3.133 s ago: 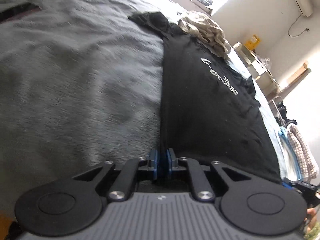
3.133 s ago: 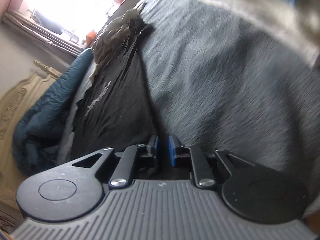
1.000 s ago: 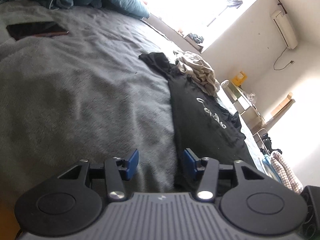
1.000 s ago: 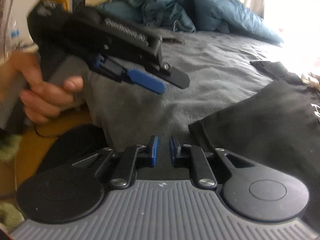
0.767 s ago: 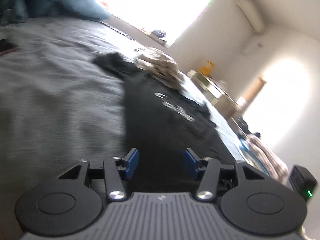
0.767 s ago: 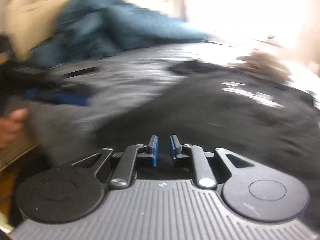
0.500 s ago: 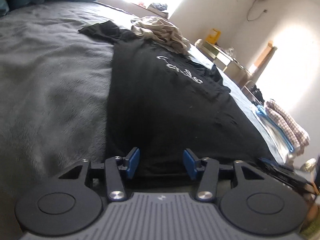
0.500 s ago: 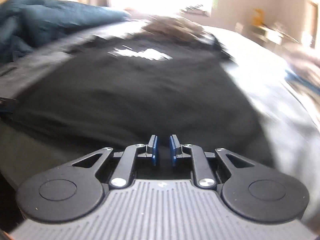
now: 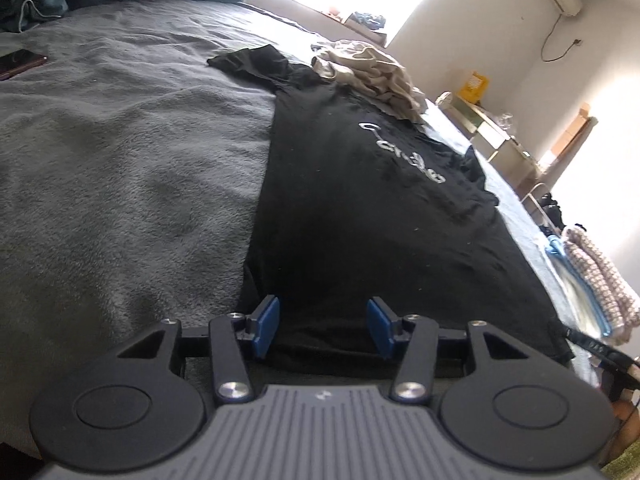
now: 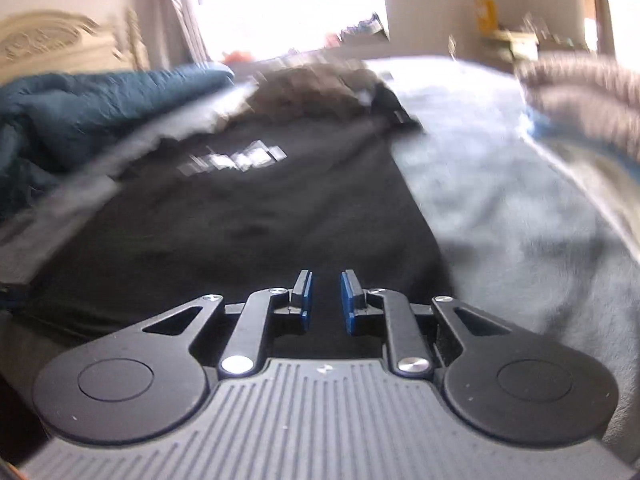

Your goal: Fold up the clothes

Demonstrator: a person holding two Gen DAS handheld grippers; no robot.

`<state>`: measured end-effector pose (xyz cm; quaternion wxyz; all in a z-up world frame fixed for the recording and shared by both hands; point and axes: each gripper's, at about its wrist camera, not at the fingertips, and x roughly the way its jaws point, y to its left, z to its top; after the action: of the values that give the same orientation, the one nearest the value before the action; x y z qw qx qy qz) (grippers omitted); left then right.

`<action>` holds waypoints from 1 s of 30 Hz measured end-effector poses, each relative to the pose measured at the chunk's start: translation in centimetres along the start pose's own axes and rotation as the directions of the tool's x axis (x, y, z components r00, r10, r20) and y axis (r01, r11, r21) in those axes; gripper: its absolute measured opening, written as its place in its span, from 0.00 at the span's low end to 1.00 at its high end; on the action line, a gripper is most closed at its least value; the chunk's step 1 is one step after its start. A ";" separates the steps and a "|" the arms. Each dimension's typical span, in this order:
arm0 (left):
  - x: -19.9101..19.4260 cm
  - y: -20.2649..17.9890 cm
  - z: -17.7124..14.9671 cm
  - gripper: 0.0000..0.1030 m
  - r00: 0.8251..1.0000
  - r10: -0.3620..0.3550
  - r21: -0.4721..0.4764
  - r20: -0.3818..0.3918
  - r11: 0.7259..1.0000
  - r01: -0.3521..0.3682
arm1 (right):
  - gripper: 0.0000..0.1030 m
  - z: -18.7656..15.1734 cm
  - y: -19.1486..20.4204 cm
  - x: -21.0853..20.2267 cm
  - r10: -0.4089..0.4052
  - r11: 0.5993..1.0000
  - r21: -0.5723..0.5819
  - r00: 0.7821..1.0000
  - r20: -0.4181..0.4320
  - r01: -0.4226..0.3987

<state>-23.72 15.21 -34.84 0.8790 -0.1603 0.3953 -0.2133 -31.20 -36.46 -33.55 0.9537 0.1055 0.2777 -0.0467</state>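
Both grippers gape empty at the black T-shirt (image 9: 360, 208) hem

A wide bed covered by a grey fleece blanket (image 9: 120, 168) carries everything here. A black T-shirt (image 9: 360, 208) with white lettering lies spread flat across it, one sleeve reaching toward the window. A crumpled beige garment (image 9: 368, 68) sits touching the shirt's far end. A dark phone (image 9: 18, 64) rests well apart on the blanket, and a teal duvet (image 10: 92, 100) is heaped by the headboard.
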 end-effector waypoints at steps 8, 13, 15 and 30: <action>-1.3 -1.5 2.2 0.50 0.999 0.037 0.040 0.026 0.998 -0.038 | 0.16 -0.4 -6.3 -4.0 -0.124 0.981 0.153 0.992 0.001 0.123; 0.3 -2.8 6.3 0.53 0.997 0.015 0.053 0.076 0.998 -0.019 | 0.17 5.0 -2.9 -1.9 0.025 0.996 0.079 0.996 0.084 -0.032; 2.1 -3.6 7.9 0.53 0.995 0.045 0.079 0.084 0.996 -0.051 | 0.17 7.4 0.3 0.9 0.124 0.992 0.013 0.989 0.080 -0.125; 6.6 3.1 11.5 0.54 0.997 0.046 -0.041 0.058 0.998 -0.043 | 0.16 11.9 10.3 19.7 0.208 0.969 -0.082 0.950 -0.234 -0.233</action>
<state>-10.29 15.83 -33.05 0.8914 -0.1748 0.3768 -0.1810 -6.87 -29.71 -32.55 0.9200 0.0884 0.3717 0.0876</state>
